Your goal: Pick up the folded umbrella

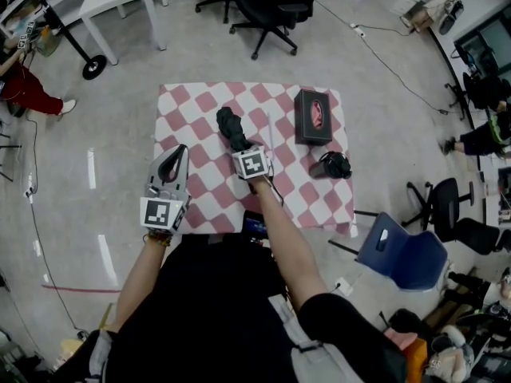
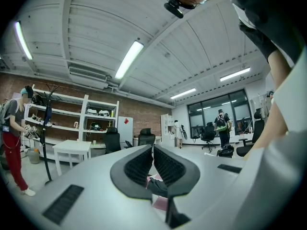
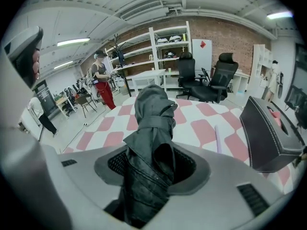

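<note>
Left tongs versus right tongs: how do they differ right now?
The right tongs are clamped on the folded umbrella; the left tongs are shut on nothing. The right tongs tilt down over the checked cloth; the left tongs point level by its left edge. Both look alike in build.

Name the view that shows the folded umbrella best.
The right gripper view: the folded umbrella fills the centre, strap and folds clear. The head view shows it small, over the checkered cloth. The left gripper view shows only an unclear dark scrap.
</note>
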`<action>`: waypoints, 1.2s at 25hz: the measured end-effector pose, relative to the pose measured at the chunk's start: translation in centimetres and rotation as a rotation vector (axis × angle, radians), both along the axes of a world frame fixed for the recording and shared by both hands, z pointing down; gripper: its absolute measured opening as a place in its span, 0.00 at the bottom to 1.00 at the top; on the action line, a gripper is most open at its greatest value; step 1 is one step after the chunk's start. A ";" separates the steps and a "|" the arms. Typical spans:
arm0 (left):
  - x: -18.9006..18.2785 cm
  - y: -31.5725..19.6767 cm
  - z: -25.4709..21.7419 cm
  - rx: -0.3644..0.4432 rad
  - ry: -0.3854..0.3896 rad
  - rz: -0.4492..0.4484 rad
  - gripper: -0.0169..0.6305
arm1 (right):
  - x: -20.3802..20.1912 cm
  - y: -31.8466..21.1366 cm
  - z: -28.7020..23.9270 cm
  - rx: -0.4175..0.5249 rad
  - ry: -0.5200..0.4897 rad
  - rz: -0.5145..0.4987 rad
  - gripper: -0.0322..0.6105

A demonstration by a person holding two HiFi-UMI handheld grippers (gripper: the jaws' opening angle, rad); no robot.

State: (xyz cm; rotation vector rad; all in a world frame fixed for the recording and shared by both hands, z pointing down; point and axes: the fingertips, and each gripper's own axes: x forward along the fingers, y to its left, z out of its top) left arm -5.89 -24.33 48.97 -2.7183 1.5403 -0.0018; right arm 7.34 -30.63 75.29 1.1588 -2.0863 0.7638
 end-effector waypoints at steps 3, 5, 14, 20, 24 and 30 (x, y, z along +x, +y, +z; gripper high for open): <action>0.1 0.0 -0.1 0.006 0.008 0.005 0.05 | -0.1 0.0 -0.5 0.010 -0.001 0.004 0.38; 0.1 0.0 -0.1 0.007 0.012 0.008 0.05 | 0.0 0.0 -0.8 0.010 -0.008 0.015 0.38; 0.7 -0.3 -0.3 0.010 0.013 0.022 0.05 | 1.3 -1.1 -3.7 0.078 -0.009 0.080 0.38; 1.2 -0.6 -0.8 0.015 0.009 0.035 0.05 | 1.4 -1.5 -4.9 0.109 -0.048 0.099 0.38; 1.5 -0.7 -1.0 0.022 0.017 0.043 0.05 | 1.3 -1.4 -6.1 0.126 -0.058 0.101 0.38; 1.7 -0.9 -1.1 0.032 0.018 0.057 0.05 | 1.1 -1.9 -7.8 0.166 -0.074 0.117 0.38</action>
